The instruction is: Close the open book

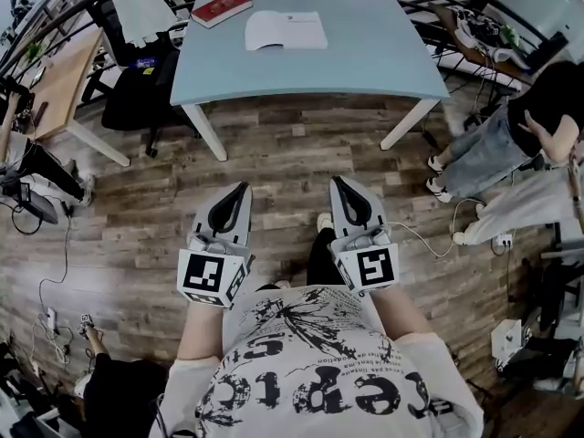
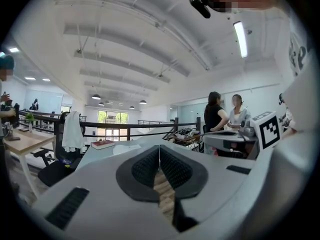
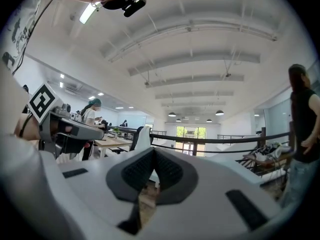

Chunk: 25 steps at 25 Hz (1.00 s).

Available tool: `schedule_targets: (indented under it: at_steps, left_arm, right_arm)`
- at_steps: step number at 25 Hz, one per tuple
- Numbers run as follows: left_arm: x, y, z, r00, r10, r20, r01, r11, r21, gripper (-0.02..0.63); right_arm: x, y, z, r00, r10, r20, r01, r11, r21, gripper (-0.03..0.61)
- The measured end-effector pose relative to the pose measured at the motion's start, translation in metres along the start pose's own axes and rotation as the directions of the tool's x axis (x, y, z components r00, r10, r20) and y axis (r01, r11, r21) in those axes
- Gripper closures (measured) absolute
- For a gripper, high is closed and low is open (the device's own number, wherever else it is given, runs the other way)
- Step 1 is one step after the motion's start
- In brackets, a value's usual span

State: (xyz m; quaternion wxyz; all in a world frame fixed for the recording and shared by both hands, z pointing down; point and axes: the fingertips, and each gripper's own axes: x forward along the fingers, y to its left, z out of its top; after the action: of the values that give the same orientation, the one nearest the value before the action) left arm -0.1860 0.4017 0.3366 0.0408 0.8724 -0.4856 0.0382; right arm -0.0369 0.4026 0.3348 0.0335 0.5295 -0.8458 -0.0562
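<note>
The open book (image 1: 285, 30) lies with white pages up on the far part of a pale blue table (image 1: 365, 67), well ahead of me. In the left gripper view it is a small white shape (image 2: 126, 147) on that table. Both grippers hang over the wooden floor, short of the table and side by side. My left gripper (image 1: 245, 188) has its black pads pressed together with nothing between them, as the left gripper view (image 2: 159, 149) also shows. My right gripper (image 1: 336, 181) is likewise shut and empty, seen too in its own view (image 3: 154, 151).
A closed red book (image 1: 222, 8) lies left of the open one. A black office chair with a white garment (image 1: 137, 21) stands at the table's left, beside a wooden desk (image 1: 55, 85). A person (image 1: 511, 140) stands at the right. Cables trail over the floor.
</note>
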Motion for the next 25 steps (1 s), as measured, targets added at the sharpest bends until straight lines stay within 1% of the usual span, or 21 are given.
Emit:
schedule_targets:
  at_steps: [5,10,13,15,18,20,23,25]
  left_arm:
    - [0.082,0.002,-0.003,0.998,0.067,-0.020,-0.066,0.998,0.006,0.594]
    - [0.193,-0.001,0.011,0.994,0.103,-0.023,-0.103,0.995,-0.007,0.594]
    - [0.262,0.002,0.019,0.991,0.131,-0.027,-0.131,0.991,-0.023,0.594]
    - [0.303,0.007,0.021,0.988,0.149,-0.034,-0.150,0.988,-0.032,0.594]
    - [0.353,0.014,0.019,0.985,0.168,-0.048,-0.170,0.984,-0.045,0.594]
    - [0.381,0.021,0.017,0.984,0.169,-0.061,-0.173,0.984,-0.051,0.594]
    - [0.415,0.038,0.011,0.982,0.168,-0.090,-0.174,0.983,-0.053,0.594]
    - [0.436,0.055,0.007,0.981,0.170,-0.099,-0.176,0.982,-0.066,0.594]
  right_arm:
    - [0.048,-0.067,-0.010,0.998,0.047,0.046,-0.046,0.998,-0.035,0.569]
    - [0.110,-0.172,-0.014,0.996,0.067,0.065,-0.065,0.997,-0.041,0.569]
    - [0.149,-0.237,-0.019,0.995,0.084,0.054,-0.081,0.995,-0.051,0.569]
    - [0.176,-0.270,-0.023,0.994,0.101,0.044,-0.099,0.993,-0.059,0.568]
    - [0.211,-0.304,-0.036,0.992,0.124,0.018,-0.123,0.990,-0.064,0.569]
    - [0.235,-0.323,-0.045,0.992,0.129,0.004,-0.128,0.991,-0.043,0.569]
    - [0.271,-0.339,-0.059,0.990,0.140,-0.017,-0.140,0.990,-0.001,0.568]
    - [0.297,-0.346,-0.068,0.989,0.145,-0.035,-0.145,0.989,0.001,0.569]
